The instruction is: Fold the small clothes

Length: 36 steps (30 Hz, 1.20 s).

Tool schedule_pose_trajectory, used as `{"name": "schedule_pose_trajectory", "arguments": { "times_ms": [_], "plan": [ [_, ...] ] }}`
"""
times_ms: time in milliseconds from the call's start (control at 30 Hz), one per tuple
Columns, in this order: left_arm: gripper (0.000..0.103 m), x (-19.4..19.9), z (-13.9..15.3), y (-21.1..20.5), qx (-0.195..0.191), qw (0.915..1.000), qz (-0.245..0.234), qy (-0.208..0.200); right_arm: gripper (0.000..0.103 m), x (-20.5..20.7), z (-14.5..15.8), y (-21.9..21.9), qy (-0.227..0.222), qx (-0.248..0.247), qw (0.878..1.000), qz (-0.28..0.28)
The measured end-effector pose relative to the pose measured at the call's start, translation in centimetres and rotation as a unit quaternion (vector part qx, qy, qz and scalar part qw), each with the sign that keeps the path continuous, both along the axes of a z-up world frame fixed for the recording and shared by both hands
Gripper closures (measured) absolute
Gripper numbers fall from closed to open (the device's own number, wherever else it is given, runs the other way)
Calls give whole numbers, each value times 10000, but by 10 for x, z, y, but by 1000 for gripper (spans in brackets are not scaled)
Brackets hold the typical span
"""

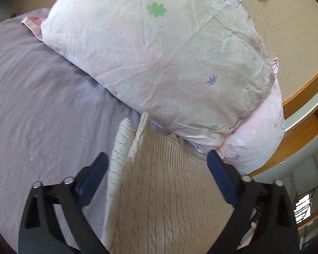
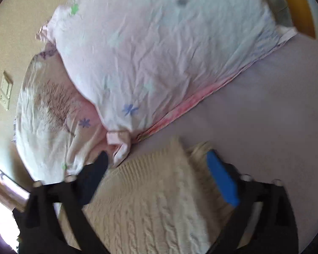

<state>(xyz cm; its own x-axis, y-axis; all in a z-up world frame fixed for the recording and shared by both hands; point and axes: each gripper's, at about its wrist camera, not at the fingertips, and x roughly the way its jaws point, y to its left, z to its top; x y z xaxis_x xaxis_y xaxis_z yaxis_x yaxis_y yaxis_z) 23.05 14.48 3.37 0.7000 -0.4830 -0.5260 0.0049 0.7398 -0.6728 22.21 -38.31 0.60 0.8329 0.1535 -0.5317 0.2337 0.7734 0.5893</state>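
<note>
A cream cable-knit sweater (image 1: pixel 159 190) lies on the lilac bedsheet (image 1: pixel 42 116), its near edge folded over into a ridge. My left gripper (image 1: pixel 158 160) is open, its blue-padded fingers spread to either side of the sweater just above it. The sweater also shows in the right wrist view (image 2: pixel 154 201), folded, with its corner pointing at the pillows. My right gripper (image 2: pixel 158 158) is open too, jaws wide over the sweater's upper edge. Neither gripper holds cloth.
Two pale pink flower-print pillows (image 1: pixel 159 53) are stacked right behind the sweater, also in the right wrist view (image 2: pixel 159 53). A beige wall (image 1: pixel 286 31) with a switch plate and a wooden bed frame (image 1: pixel 303 89) lie beyond. The lilac sheet (image 2: pixel 265 116) stretches to the side.
</note>
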Motion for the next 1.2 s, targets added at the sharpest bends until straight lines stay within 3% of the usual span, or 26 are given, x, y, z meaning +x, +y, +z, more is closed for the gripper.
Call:
{"name": "schedule_pose_trajectory", "arguments": {
  "times_ms": [100,267,433,500,533,633,700,767,833,900,1000,1067,1100,1167,1200],
  "plan": [
    [8,-11,0,8,246,9996,-118,107,2,-15,9,-14,-331,-7,9994,-82],
    [31,-13,-33,8,-70,9959,-525,736,2,-12,-1,-22,-266,491,9984,33],
    [64,-20,-49,-7,-332,9941,-643,813,2,-14,5,-15,-357,475,9980,221],
    [82,-21,-59,-11,-864,9893,-595,1014,2,-14,7,-13,-393,520,9973,336],
    [83,-23,-61,-12,-1126,9870,-496,1035,2,-14,8,-12,-403,537,9970,382],
    [85,-25,-36,-32,-1356,9868,-543,699,2,-17,16,-15,-492,539,9960,512],
    [85,-22,-9,-62,-1605,9823,-898,354,2,-21,24,-18,-608,438,9958,535],
    [85,-15,15,-108,-1886,9719,-1408,23,2,-26,32,-22,-758,231,9953,550],
    [85,-4,24,-167,-2217,9544,-1996,-134,2,-29,38,-27,-835,-43,9950,546],
    [85,12,15,-232,-2575,9324,-2536,-49,2,-29,39,-33,-768,-253,9951,565],
    [84,38,-18,-320,-2906,8982,-3192,828,2,-22,29,-45,-500,-182,9957,753],
    [84,41,-28,-337,-2958,8886,-3324,1115,2,-21,24,-56,-359,63,9962,789],
    [84,38,-24,-333,-2998,8864,-3409,909,2,-20,22,-60,-311,203,9956,856],
    [75,29,-6,-309,-2543,9090,-3282,366,2,-16,16,-62,-32,407,9939,1022],
    [50,26,2,-292,-2274,9231,-3096,151,2,-14,11,-61,138,468,9928,1097]
  ]
}}
